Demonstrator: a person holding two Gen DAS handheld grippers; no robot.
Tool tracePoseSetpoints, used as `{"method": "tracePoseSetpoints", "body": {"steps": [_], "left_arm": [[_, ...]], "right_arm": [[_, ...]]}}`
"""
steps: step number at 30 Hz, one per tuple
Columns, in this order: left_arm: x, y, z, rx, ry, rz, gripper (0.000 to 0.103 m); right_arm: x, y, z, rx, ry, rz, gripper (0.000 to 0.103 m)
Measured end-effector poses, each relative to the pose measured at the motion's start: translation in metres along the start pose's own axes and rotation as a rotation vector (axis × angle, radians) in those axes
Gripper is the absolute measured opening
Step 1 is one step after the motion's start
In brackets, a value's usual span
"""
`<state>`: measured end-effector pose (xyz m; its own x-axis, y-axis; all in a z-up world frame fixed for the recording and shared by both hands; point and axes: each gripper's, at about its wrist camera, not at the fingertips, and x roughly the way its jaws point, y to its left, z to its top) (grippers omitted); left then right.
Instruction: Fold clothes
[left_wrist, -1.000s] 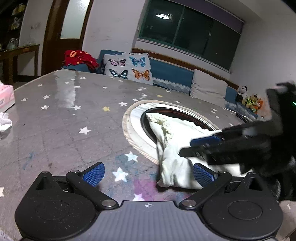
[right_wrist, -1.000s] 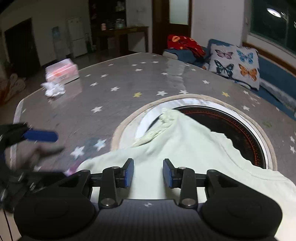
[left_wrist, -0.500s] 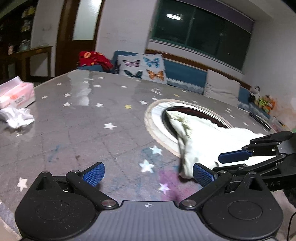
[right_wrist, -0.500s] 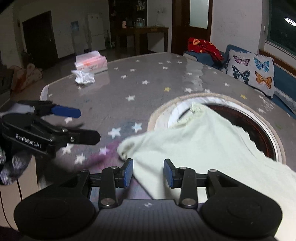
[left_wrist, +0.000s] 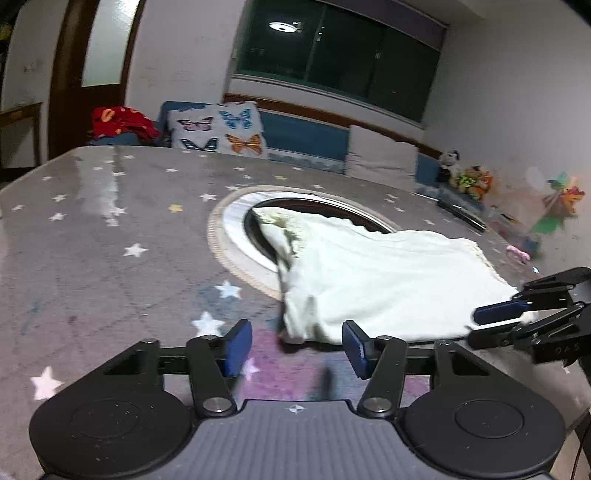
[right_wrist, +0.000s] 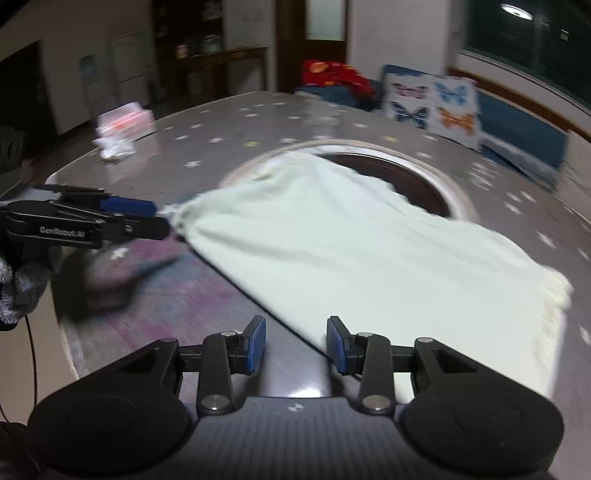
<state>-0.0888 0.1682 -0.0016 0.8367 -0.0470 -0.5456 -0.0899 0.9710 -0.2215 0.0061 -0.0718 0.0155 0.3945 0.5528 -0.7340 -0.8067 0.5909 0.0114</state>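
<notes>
A pale cream garment (left_wrist: 388, 280) lies spread on the star-patterned table (left_wrist: 110, 258), its far part over a round inset (left_wrist: 236, 229). My left gripper (left_wrist: 295, 345) sits low at the garment's near left corner. Its jaws are closing, and the bunched corner lies just ahead of the blue pads (left_wrist: 238, 347), untouched. In the right wrist view the left gripper (right_wrist: 160, 219) reaches that corner from the left. My right gripper (right_wrist: 297, 345) stands partly open, with bare table between its pads and the garment's (right_wrist: 351, 251) near edge beside the right pad. The right gripper (left_wrist: 474, 325) is at the near right corner.
A pink tissue box (right_wrist: 125, 120) and a crumpled tissue (right_wrist: 116, 149) sit at the table's far left edge. A gloved hand (right_wrist: 18, 291) holds the left gripper. Behind the table is a blue sofa with a butterfly pillow (left_wrist: 218, 129) and red cloth (left_wrist: 122, 122).
My left jaws have narrowed from fully wide. The right gripper has slid rightwards along the garment's near edge, away from the left one, and now the garment shows spread flat between them.
</notes>
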Motion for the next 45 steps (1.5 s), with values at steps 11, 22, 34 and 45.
{"method": "tracePoseSetpoints", "body": {"steps": [11,22,34,45], "left_arm": [[0.016,0.000,0.000,0.035,0.036,-0.045,0.024],[0.014,0.001,0.003,0.043,0.027,-0.045,0.007],[0.002,-0.001,-0.003,0.117,0.032,-0.068,0.007],[-0.006,-0.001,-0.005,0.199,0.024,-0.071,0.007]], "right_arm": [[-0.073,-0.085,-0.074,0.334,-0.055,-0.315,0.036],[-0.063,-0.120,-0.088,0.458,-0.090,-0.278,0.003],[-0.078,-0.126,-0.095,0.502,-0.103,-0.340,0.000],[-0.076,-0.127,-0.094,0.474,-0.065,-0.379,0.000]]}}
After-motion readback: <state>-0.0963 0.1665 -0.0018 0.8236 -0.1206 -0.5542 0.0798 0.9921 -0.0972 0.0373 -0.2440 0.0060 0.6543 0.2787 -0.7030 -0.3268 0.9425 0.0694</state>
